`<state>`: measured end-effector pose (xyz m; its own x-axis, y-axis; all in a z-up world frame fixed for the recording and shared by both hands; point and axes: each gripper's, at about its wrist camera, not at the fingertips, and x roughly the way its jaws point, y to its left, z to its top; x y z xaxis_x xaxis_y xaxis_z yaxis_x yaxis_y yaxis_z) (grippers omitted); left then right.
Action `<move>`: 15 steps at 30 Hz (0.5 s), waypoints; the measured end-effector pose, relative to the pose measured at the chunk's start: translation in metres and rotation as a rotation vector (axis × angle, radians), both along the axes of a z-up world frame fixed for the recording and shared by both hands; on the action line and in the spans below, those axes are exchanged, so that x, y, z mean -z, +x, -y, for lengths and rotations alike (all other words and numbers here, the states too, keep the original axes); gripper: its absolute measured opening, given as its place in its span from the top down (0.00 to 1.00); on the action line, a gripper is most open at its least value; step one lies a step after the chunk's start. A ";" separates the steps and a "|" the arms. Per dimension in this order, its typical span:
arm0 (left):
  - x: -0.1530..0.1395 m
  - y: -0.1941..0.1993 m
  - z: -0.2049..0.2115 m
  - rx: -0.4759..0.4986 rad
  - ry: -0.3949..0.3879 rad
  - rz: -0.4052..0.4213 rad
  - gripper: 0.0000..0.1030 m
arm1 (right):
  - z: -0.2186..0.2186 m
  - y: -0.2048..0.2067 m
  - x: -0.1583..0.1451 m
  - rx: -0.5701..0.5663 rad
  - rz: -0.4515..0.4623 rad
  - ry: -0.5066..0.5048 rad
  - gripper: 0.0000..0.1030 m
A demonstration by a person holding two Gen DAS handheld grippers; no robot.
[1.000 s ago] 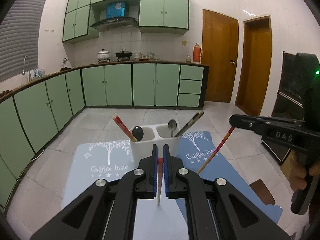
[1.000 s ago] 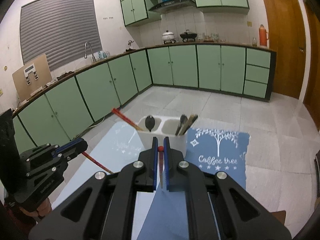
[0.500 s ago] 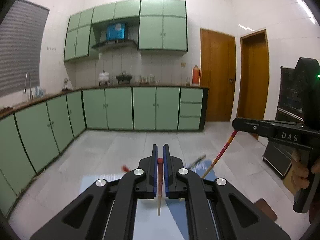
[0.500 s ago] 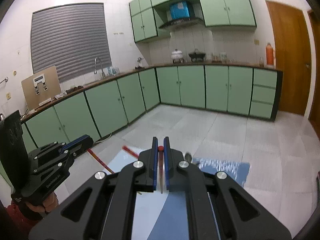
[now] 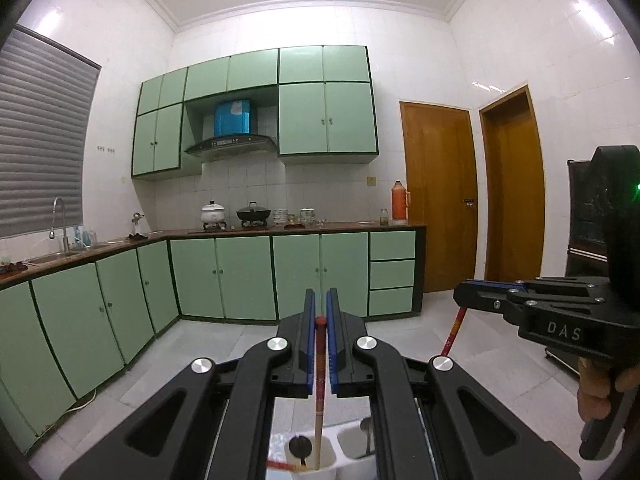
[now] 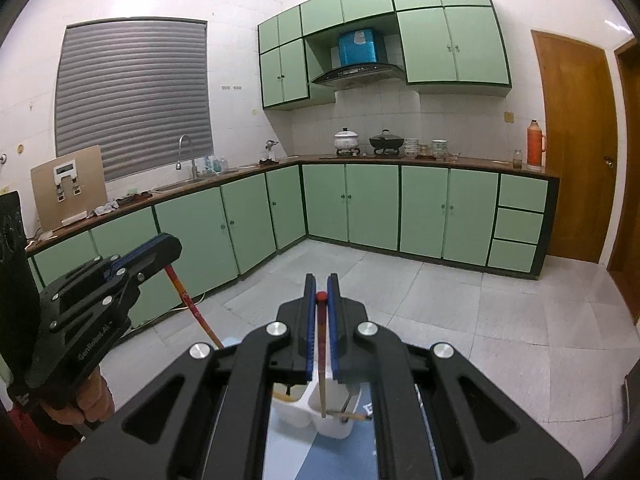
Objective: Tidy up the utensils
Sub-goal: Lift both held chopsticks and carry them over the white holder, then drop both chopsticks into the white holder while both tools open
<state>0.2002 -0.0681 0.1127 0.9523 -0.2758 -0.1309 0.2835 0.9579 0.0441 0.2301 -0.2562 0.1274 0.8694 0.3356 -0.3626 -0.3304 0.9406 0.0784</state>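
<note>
Left gripper (image 5: 320, 322) pinches a red-topped chopstick (image 5: 319, 376), its tip hanging down over the white holder (image 5: 320, 454) directly below; right gripper (image 5: 480, 294) off right, gripping another.

Black tool (image 5: 321, 322), blue pads, silver screws

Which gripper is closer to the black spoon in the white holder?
Left. The left gripper hangs above the compartment holding the black spoon, its chopstick dipping in beside it. The right gripper is over the white holder's other compartment.
</note>
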 end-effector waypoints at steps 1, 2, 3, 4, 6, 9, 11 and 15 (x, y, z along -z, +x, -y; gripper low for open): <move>0.001 0.007 0.001 0.000 -0.004 -0.004 0.95 | 0.001 0.005 0.001 0.000 -0.002 0.002 0.95; 0.003 0.013 0.003 -0.001 -0.006 -0.006 0.95 | 0.001 0.013 0.003 0.001 -0.005 0.005 0.95; 0.006 0.019 0.005 -0.001 -0.006 -0.010 0.95 | 0.002 0.021 0.005 0.001 -0.011 0.007 0.95; 0.008 0.023 0.006 -0.001 -0.008 -0.016 0.95 | 0.002 0.028 0.009 0.001 -0.019 0.009 0.95; 0.017 0.035 0.007 -0.002 -0.013 -0.033 0.95 | 0.001 0.038 0.016 -0.001 -0.031 0.015 0.95; 0.035 0.050 0.007 -0.004 -0.021 -0.073 0.95 | -0.003 0.052 0.031 -0.003 -0.057 0.014 0.95; 0.047 0.062 0.005 -0.007 -0.025 -0.104 0.95 | -0.006 0.059 0.043 -0.008 -0.076 0.008 0.95; 0.072 0.078 0.003 -0.016 -0.028 -0.169 0.95 | -0.009 0.071 0.065 -0.011 -0.122 0.002 0.95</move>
<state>0.2785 -0.0707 0.0406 0.9218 -0.2663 -0.2819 0.2692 0.9627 -0.0291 0.3013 -0.2469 0.0626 0.8153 0.3454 -0.4648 -0.3283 0.9369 0.1203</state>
